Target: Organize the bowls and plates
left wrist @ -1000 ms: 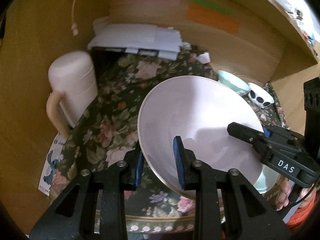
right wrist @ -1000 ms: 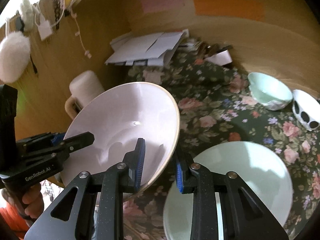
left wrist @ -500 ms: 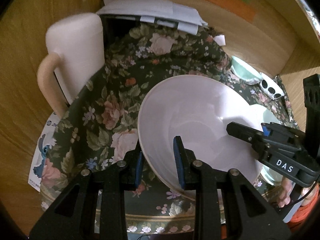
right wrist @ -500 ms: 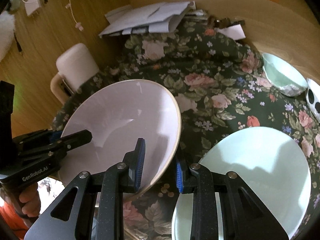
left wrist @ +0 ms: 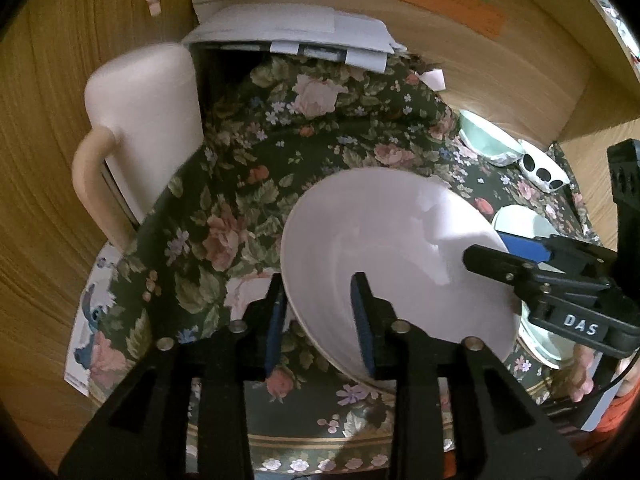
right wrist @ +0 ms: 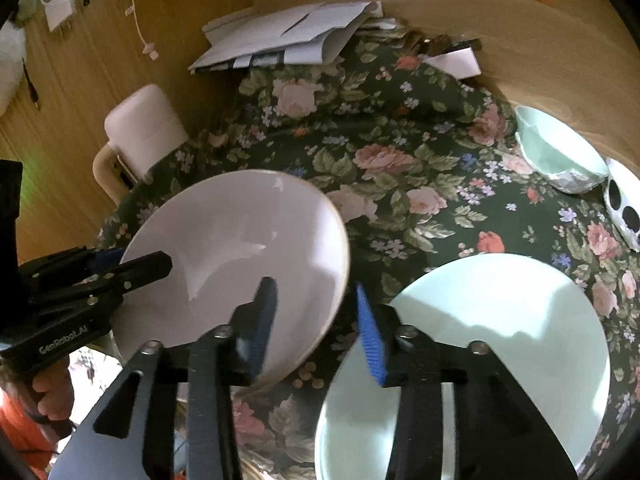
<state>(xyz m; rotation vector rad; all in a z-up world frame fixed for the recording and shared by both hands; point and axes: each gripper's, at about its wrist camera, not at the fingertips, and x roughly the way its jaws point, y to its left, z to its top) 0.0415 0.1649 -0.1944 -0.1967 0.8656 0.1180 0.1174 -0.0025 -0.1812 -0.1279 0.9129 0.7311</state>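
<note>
Step in hand: release of the pink plate (left wrist: 392, 256) onto the floral-clothed table (left wrist: 248, 184), just left of the mint plate (right wrist: 492, 320).
Left tool (left wrist: 320, 320): jaws have just been opening — the plate's left rim sits between the blue pads, which no longer appear to press it.
Right tool (right wrist: 316, 316): jaws have just been opening too; the plate's right rim lies in the gap with daylight at the outer pad.
Plate's place: low over the cloth, tilted, its near edge down; whether it rests flat cannot be told.
Doing it well: both sides should likely part evenly and back straight out, so neither pad drags the rim towards the mint plate.
Other dishes: mint bowl (right wrist: 560, 152) and spotted bowl (right wrist: 624, 204), well apart at the far right.
</note>
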